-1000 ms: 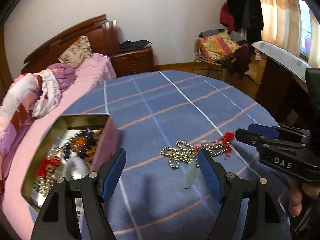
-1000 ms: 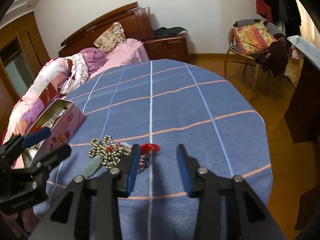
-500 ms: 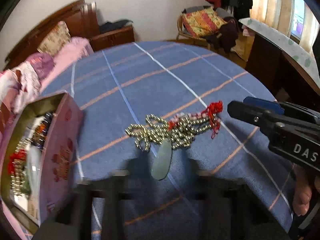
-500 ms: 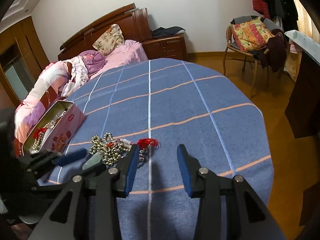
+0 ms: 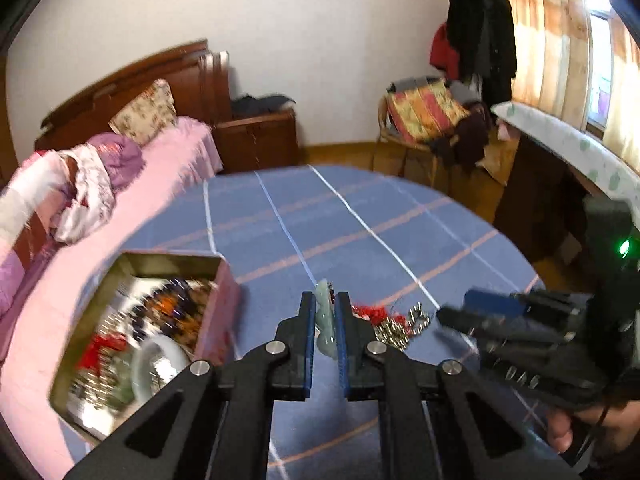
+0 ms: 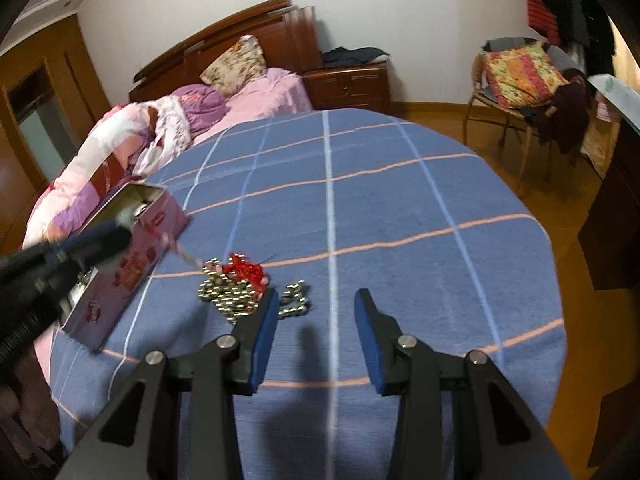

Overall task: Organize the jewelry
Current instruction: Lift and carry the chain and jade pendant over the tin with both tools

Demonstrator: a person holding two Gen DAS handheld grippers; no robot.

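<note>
Since a second ago, the left gripper (image 5: 322, 320) has shut its blue-padded jaws on the pale green jade pendant (image 5: 325, 330) and lifted it off the surface (image 5: 360, 220), a round one under a blue cloth with white and orange lines. From the right wrist view a cord runs taut from that gripper down to the gold bead necklace with red tassel (image 6: 240, 286), whose heap lies on the cloth just beside the open pink tin box (image 5: 218, 300). The box holds more beads and a white bangle, blurred in the left view. The right gripper (image 6: 316, 332) hovers near the heap, its jaws apart with nothing between them, its left pad above the beads.
</note>
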